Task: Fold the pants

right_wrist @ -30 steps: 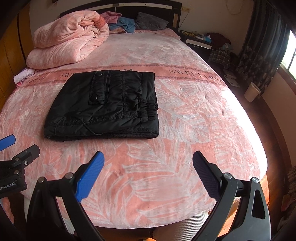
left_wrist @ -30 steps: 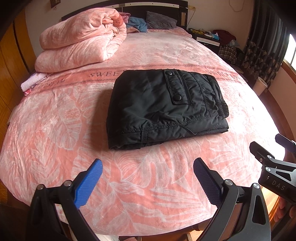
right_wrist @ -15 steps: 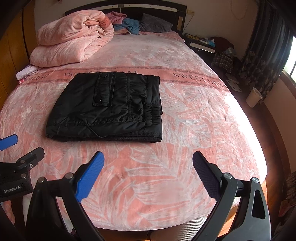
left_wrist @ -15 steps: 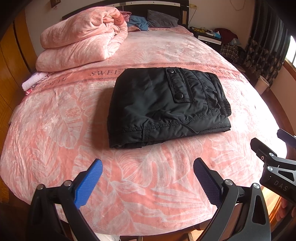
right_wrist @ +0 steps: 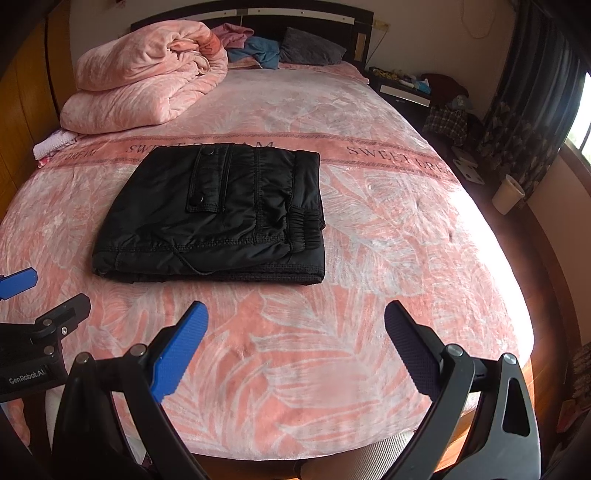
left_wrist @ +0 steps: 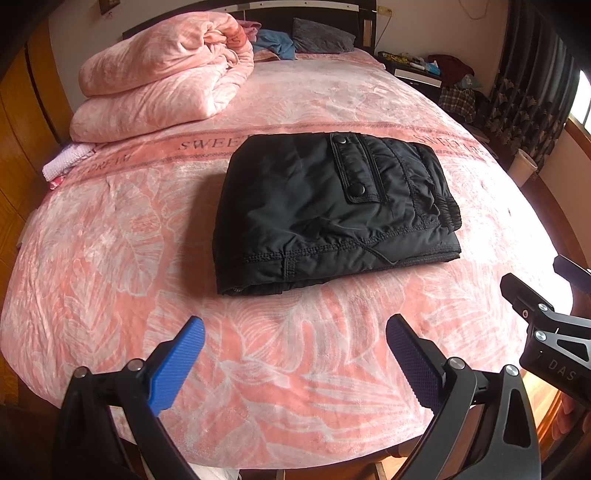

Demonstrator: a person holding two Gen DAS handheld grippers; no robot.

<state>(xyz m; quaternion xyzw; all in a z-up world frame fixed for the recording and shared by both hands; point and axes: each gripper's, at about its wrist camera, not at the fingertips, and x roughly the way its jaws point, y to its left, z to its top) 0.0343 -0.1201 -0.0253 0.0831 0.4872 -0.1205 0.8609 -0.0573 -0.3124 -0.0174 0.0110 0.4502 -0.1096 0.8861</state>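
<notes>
The pink bed [left_wrist: 110, 258] filled the frame. A rolled pink blanket [left_wrist: 162, 74] lay at upper left. The folded black pants [left_wrist: 325, 210] lay at the centre. Below, the left tool [left_wrist: 295, 354] and right tool [right_wrist: 295, 343] stood wide apart, holding nothing.

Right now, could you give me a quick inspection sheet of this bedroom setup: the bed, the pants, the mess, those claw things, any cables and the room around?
Surface: pink bedspread with leaf pattern, lettered band across the middle.
Job's things: black pants lie folded in a compact rectangle, snap pocket on top.
Clutter: rolled pink blanket near the headboard; blue garment and grey pillow behind it.
Grippers: left claw open, empty; right claw open, empty; neither touches the pants.
Cables: a thin cord on the wall at top right.
Surroundings: dark curtain, cluttered nightstand, white bin on the floor.
</notes>
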